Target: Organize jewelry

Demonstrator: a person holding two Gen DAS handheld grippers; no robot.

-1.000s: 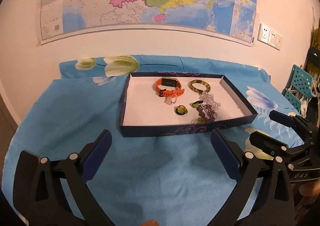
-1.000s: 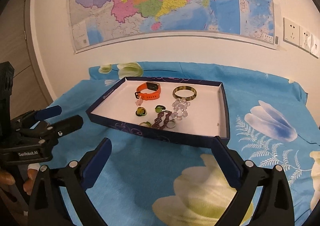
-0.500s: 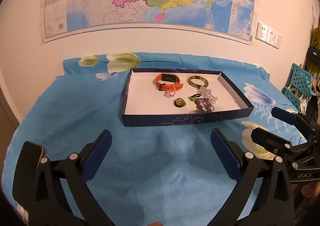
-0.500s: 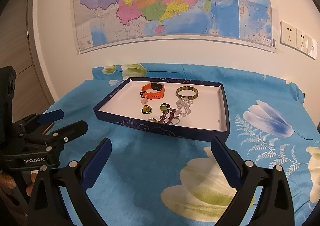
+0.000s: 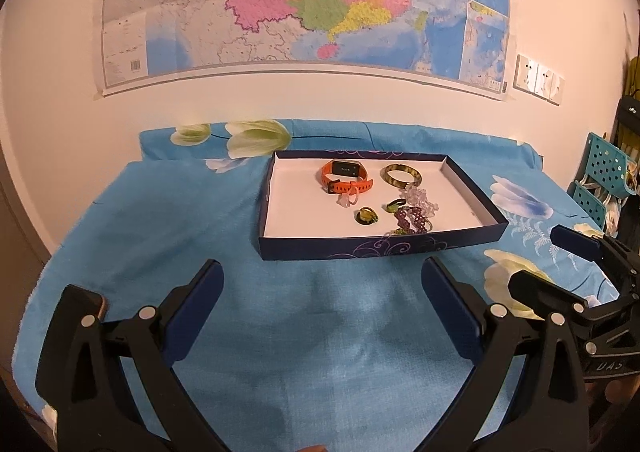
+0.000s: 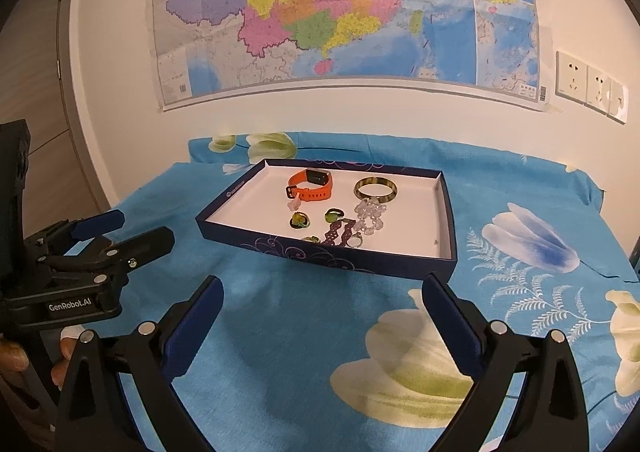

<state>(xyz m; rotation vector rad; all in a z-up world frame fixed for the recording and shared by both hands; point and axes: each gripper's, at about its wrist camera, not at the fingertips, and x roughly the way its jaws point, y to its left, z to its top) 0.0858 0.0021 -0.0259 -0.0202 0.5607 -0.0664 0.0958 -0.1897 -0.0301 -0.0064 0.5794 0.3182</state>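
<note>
The shallow dark-blue tray (image 5: pixel 376 248) sits on the blue flowered cloth (image 5: pixel 160 220) toward the far side of the table, below a wall map (image 5: pixel 304 0). All the jewelry lies inside it: an orange watch band (image 5: pixel 345 177) and a green-brown bangle (image 5: pixel 401 175) at the far side, a clear bead bracelet (image 5: pixel 421 199) just right of centre, a purple bead bracelet (image 5: pixel 410 219) at the near wall, and small green rings (image 5: pixel 366 215) between them. Both tools hang short of the tray, well apart from it, the left gripper (image 5: pixel 322 302) and the right gripper (image 6: pixel 322 308) each with fingers spread wide and holding nothing. With every piece in the tray and both tools empty, the task seems near its end or between picks. Any next pick calls for a reach over the near wall and a careful close on one small piece, since the beads and rings lie bunched together
</note>
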